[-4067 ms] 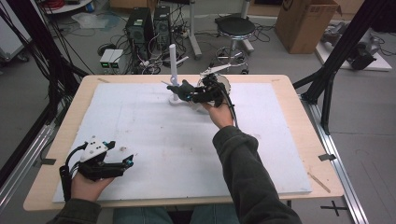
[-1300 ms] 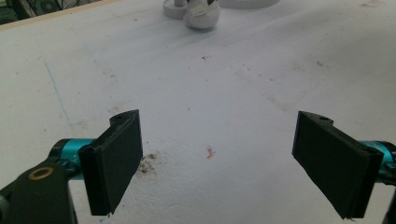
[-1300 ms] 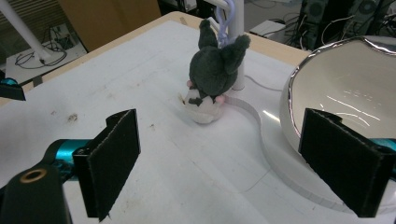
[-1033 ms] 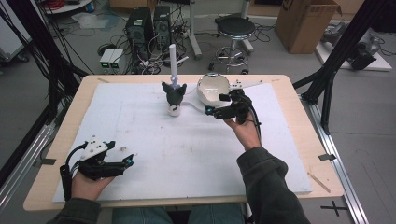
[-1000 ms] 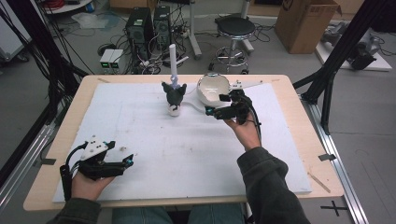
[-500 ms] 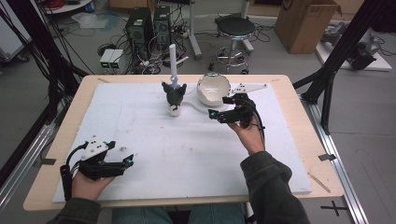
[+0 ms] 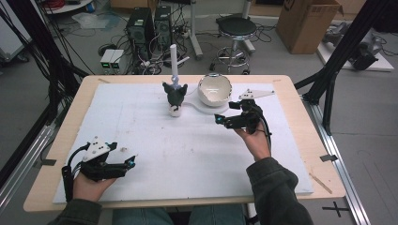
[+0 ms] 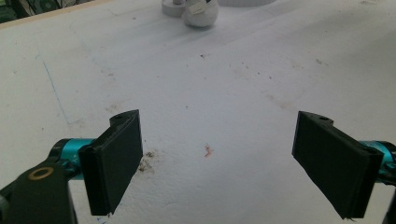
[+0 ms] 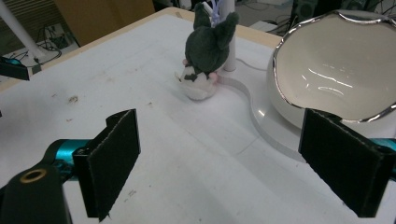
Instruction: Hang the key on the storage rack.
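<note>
while both grippers sit empty, the plush (image 7: 176,97) stands ahead of the right gripper (image 7: 219,120).
right gripper released, jaws wide, bowl (image 7: 214,90) just beside it; left gripper (image 7: 132,162) released too, well apart.

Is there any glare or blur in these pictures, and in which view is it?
Right gripper view: bright reflections streak the glossy inside of the white bowl and its silver rim; the plush toy is sharp. Left gripper view: the white board looks overexposed and flat toward the far edge, and the toy's base at the top is slightly soft. High view: even light, only soft shadows, mildly grainy.
</note>
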A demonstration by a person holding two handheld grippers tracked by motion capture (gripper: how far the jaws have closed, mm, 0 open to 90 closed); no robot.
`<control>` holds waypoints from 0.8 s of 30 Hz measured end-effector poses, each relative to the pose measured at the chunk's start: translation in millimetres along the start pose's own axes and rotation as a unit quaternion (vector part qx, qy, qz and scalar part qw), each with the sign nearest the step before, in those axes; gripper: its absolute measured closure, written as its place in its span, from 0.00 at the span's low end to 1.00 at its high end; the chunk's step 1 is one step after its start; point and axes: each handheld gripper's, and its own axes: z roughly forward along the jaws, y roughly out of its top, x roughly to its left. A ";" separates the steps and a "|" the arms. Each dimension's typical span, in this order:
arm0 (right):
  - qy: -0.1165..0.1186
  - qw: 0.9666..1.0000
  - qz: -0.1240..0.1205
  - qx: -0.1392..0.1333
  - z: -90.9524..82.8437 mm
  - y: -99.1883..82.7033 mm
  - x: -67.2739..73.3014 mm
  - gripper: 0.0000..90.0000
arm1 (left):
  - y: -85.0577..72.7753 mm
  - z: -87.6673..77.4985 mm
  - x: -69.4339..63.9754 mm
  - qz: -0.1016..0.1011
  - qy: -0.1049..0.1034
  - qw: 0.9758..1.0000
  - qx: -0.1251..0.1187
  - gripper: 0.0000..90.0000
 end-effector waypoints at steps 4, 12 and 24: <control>0.005 1.000 0.009 -0.003 -3.8 -5.1 -1.2 0.13 | 0.0 -0.3 0.5 0.000 0.001 1.000 0.000 0.18; 0.002 1.000 -0.004 0.004 -10.2 -7.1 3.8 0.13 | 0.3 -0.9 1.5 0.001 0.002 1.000 -0.001 0.18; -0.003 1.000 -0.004 -0.002 -20.5 -30.3 4.9 0.13 | -0.2 -1.9 2.5 -0.003 0.001 1.000 -0.004 0.18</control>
